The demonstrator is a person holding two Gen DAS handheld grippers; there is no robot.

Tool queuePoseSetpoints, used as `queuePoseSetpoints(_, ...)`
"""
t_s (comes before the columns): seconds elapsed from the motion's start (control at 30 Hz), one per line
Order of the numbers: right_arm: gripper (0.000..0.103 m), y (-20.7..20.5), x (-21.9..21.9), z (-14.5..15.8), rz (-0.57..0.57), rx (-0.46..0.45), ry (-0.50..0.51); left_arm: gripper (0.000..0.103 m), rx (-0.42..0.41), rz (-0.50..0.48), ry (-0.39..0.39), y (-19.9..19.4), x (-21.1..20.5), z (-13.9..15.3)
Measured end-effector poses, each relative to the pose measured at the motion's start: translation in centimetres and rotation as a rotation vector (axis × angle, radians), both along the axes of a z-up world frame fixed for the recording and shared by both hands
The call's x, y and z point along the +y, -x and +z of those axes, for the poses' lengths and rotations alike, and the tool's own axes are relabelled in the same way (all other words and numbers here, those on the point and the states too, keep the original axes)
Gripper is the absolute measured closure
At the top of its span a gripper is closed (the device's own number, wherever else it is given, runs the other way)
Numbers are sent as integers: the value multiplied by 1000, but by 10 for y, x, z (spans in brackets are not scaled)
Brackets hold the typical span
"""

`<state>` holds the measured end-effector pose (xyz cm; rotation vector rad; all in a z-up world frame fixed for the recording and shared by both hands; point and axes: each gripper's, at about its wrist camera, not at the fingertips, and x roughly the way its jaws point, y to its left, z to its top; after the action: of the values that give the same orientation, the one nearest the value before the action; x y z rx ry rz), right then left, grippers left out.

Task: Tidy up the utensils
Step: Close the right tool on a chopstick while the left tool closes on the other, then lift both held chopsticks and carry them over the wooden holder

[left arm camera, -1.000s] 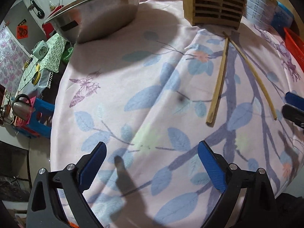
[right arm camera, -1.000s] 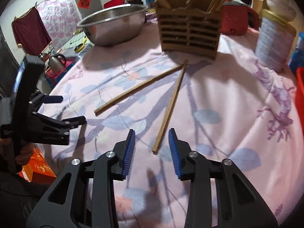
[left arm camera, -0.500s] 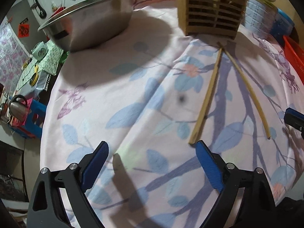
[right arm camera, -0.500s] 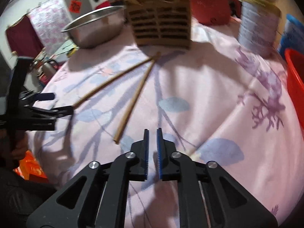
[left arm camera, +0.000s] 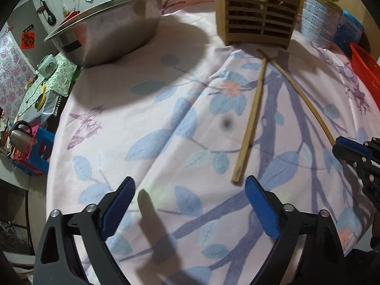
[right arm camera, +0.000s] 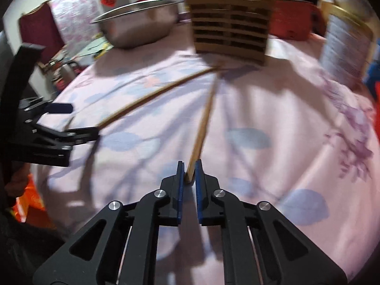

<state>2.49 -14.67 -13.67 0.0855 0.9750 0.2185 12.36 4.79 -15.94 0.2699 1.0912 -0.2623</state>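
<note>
two chopsticks lie on the pink floral tablecloth (left arm camera: 147,109), fanned out in a v from the foot of the slatted wooden utensil holder (left arm camera: 257,17), which already has sticks standing in its right end, so these look like the last strays.

going left to right in the left wrist view: the steel bowl (left arm camera: 106,30) sits at the far left of the table, out of the way. the left gripper (left arm camera: 188,191) hovers low over the cloth with its jaws spread wide and nothing between them; the near end of the left chopstick (left arm camera: 250,121) lies just beside its right pad, likely lined up for a pick. the right chopstick (left arm camera: 306,102) curves off toward the right gripper (right arm camera: 189,172), whose jaws are nearly closed with that stick's near end between the pads; blur makes it unclear whether they already pinch it.

writing: a red door paper bears a chinese character, and the box behind the bowl shows print too small to read surely.
</note>
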Motion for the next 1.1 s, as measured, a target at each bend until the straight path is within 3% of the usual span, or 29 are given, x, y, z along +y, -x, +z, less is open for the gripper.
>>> queuePoseSetpoints(0.17,92,2,-21,-2,-45,18,-57,31,-25,-54,31,-2,-18,2)
queuePoseSetpoints(0.4,92,8,-16,-2,-39,-16,-14,60,-49,-91,107,4,-28,2)
queuePoseSetpoints(0.53,92,10,-13,-2,-34,-35,18,94,-46,-112,127,7,-32,4)
queuePoseSetpoints(0.77,97,6,-17,5,-39,-23,44,97,-27,-110,126,1,-31,20)
queuePoseSetpoints(1.1,97,2,-39,80,-99,-214,39,97,-132,-148,115,-2,-41,95)
